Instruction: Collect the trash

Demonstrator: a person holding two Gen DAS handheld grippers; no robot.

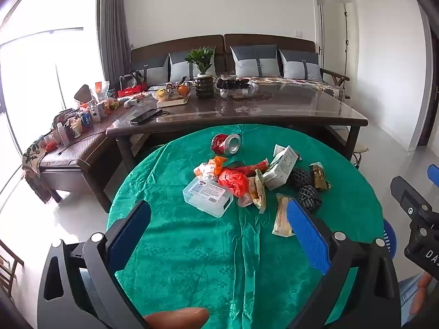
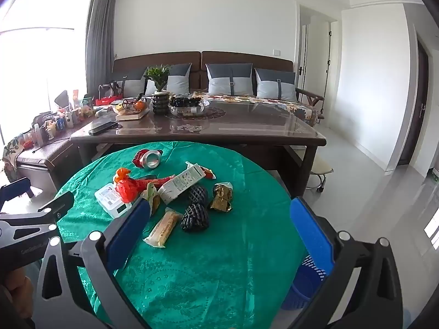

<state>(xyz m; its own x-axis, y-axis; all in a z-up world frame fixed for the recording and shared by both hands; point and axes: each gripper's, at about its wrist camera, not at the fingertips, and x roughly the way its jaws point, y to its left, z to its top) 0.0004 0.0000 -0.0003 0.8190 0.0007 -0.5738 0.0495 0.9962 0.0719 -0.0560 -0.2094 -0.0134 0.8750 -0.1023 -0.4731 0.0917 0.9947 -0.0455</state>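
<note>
Trash lies in a heap on the round table's green cloth (image 1: 192,260) (image 2: 219,268): a crushed red can (image 1: 226,144) (image 2: 148,158), a clear plastic box (image 1: 207,196) (image 2: 111,198), a red plastic bag (image 1: 233,182) (image 2: 129,190), a white carton (image 1: 281,167) (image 2: 181,183), two black foam nets (image 1: 308,197) (image 2: 194,216), a gold wrapper (image 1: 318,176) (image 2: 222,197) and a long beige snack wrapper (image 1: 282,216) (image 2: 163,229). My left gripper (image 1: 218,216) hovers open, short of the heap, nothing between its fingers. My right gripper (image 2: 221,213) is open too, above the table's near right side.
A blue plastic basket (image 2: 304,282) (image 1: 389,235) stands on the floor beside the table's right edge. Behind the round table is a dark glass-topped table (image 1: 288,107) (image 2: 247,126) with a plant, fruit and a phone, then a sofa with cushions. A cluttered bench stands at left.
</note>
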